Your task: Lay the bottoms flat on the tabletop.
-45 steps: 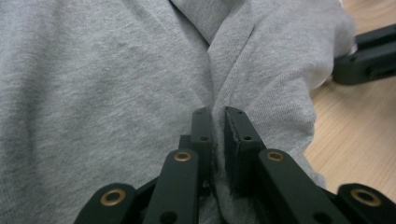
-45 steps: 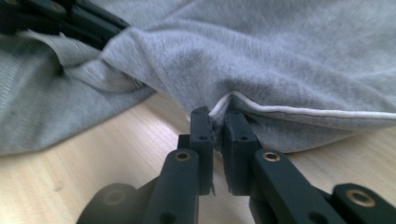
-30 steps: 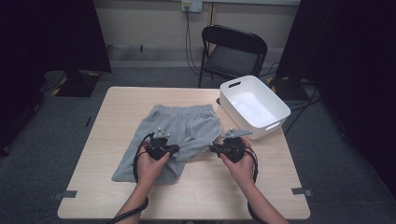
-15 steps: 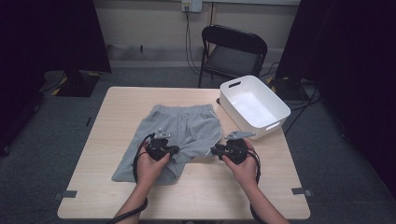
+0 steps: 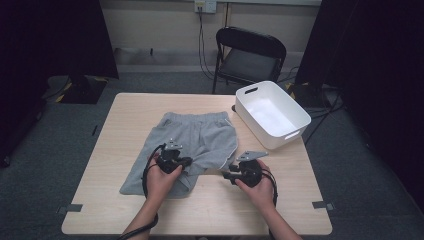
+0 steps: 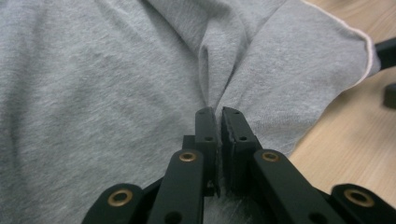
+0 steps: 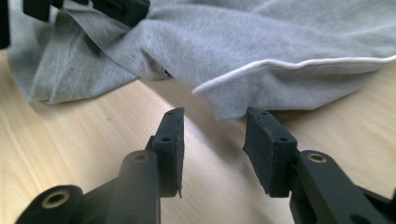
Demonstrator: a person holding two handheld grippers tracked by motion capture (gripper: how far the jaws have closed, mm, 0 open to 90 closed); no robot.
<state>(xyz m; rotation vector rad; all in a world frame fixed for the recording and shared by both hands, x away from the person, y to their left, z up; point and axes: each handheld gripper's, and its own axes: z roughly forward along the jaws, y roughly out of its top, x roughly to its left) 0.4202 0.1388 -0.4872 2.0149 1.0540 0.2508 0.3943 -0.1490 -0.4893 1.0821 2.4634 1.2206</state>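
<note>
Grey shorts (image 5: 195, 137) lie flat on the wooden table (image 5: 150, 107), waistband at the far side. My left gripper (image 5: 187, 162) is shut on a pinched-up fold of the grey fabric (image 6: 116, 84), which puckers at the fingertips (image 6: 218, 112). My right gripper (image 5: 226, 176) rests low over bare wood just off the white-piped hem corner (image 7: 224, 100) of the right leg. Its jaws have just been opening and stand apart (image 7: 215, 123) with nothing between them. The left gripper's black tip (image 7: 119, 9) shows at the far edge of the cloth.
A white plastic tub (image 5: 272, 114) stands at the table's far right corner. A black folding chair (image 5: 250, 55) is behind the table. Bare wood lies along the near edge and on the left side.
The right gripper's jaws have opened off the shorts' hem, and that hand has dropped and pulled back toward the near edge. The left hand has stayed put, still pinching the fabric.
</note>
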